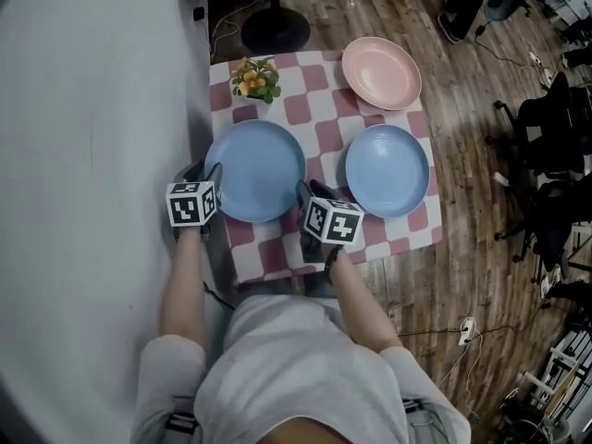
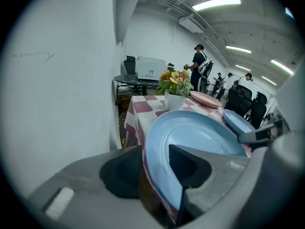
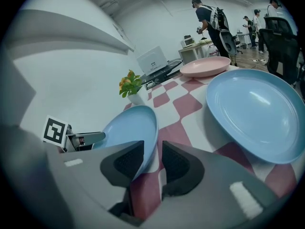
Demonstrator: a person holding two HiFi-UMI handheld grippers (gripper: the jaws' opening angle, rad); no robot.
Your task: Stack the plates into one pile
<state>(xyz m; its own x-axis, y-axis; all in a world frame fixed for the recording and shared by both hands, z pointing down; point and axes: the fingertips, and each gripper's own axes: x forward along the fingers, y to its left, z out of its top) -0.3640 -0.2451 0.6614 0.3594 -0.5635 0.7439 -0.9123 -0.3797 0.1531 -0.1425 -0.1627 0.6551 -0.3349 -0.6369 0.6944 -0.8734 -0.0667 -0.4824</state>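
A blue plate (image 1: 256,169) lies flat on the left of the checked table (image 1: 319,100). My left gripper (image 1: 213,170) sits at its left rim, open, with the rim (image 2: 157,175) between its pads and a gap on the outer side. At the plate's near right rim my right gripper (image 1: 303,191) is also open, and the rim (image 3: 148,147) runs between its pads untouched. A second blue plate (image 1: 387,169) lies to the right, and a pink plate (image 1: 381,72) at the far right corner. In the right gripper view the left gripper (image 3: 71,137) shows across the plate.
A small pot of orange flowers (image 1: 256,80) stands at the table's far left. A white wall (image 1: 92,109) runs close along the left. A black round table base (image 1: 275,28) stands beyond, office chairs (image 1: 555,128) on the wooden floor to the right. People stand in the background.
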